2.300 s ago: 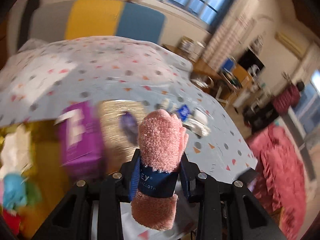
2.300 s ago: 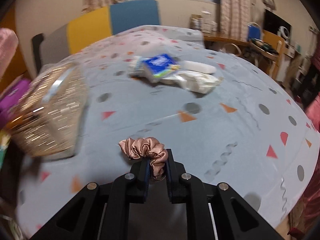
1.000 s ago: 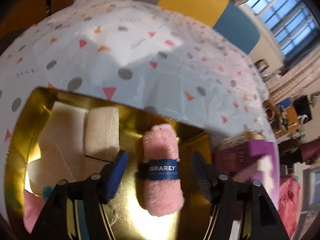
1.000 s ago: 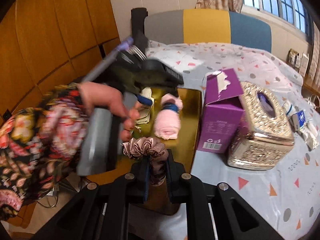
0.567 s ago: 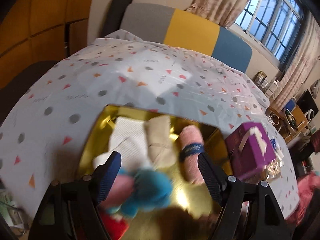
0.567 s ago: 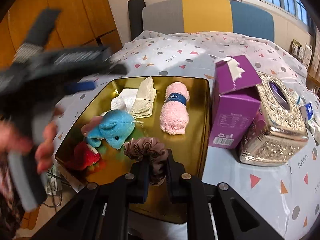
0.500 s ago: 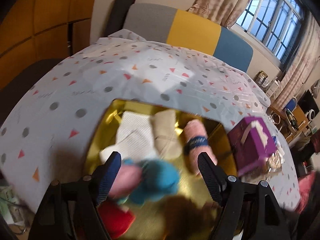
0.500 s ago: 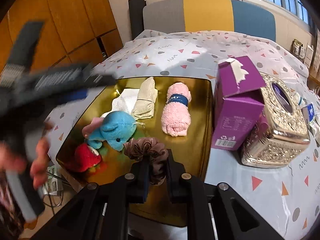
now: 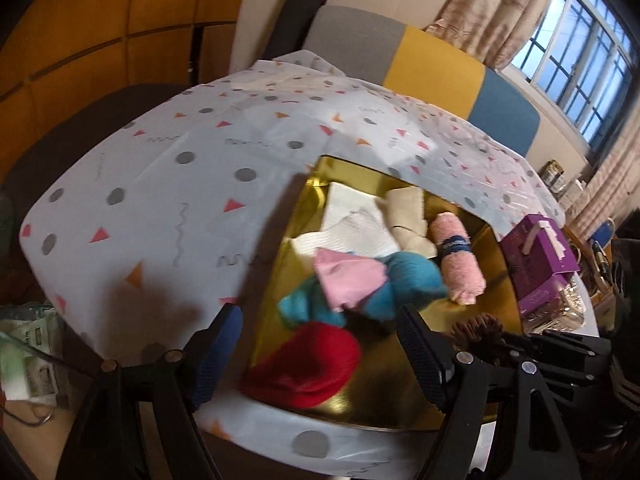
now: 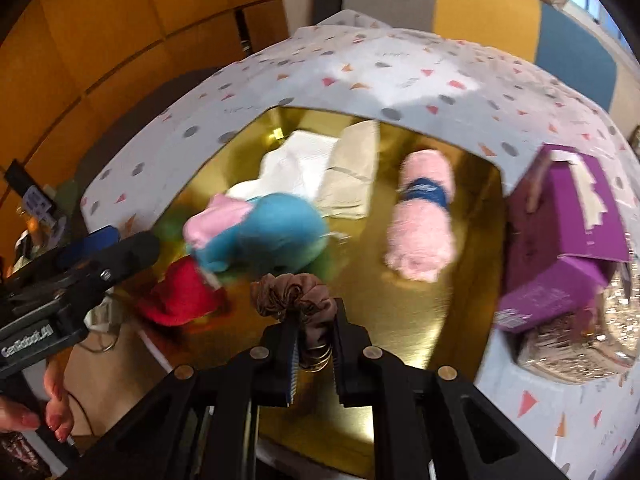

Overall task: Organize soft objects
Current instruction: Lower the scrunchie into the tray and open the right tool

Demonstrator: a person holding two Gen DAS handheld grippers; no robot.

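Note:
A gold tray (image 10: 416, 320) (image 9: 492, 296) on the table holds a rolled pink towel with a blue band (image 10: 422, 216) (image 9: 458, 260), a blue and pink plush toy (image 10: 260, 232) (image 9: 360, 280), a red soft item (image 10: 180, 300) (image 9: 312, 360), white cloths (image 9: 352, 224) and a beige cloth (image 10: 354, 172). My right gripper (image 10: 314, 344) is shut on a brown satin scrunchie (image 10: 296, 292) above the tray's near part. My left gripper (image 9: 320, 340) is open and empty, pulled back over the tray's near left corner.
A purple tissue box (image 10: 560, 240) and a glittery gold box (image 10: 588, 340) stand right of the tray. The table (image 9: 180, 200) has a patterned grey cloth. A grey, yellow and blue bench back (image 9: 420, 64) is behind. Clutter lies on the floor at left (image 9: 24, 360).
My left gripper let go of the pink towel into the tray, opened and drew back to the left. My right gripper carried the scrunchie from the table to above the tray.

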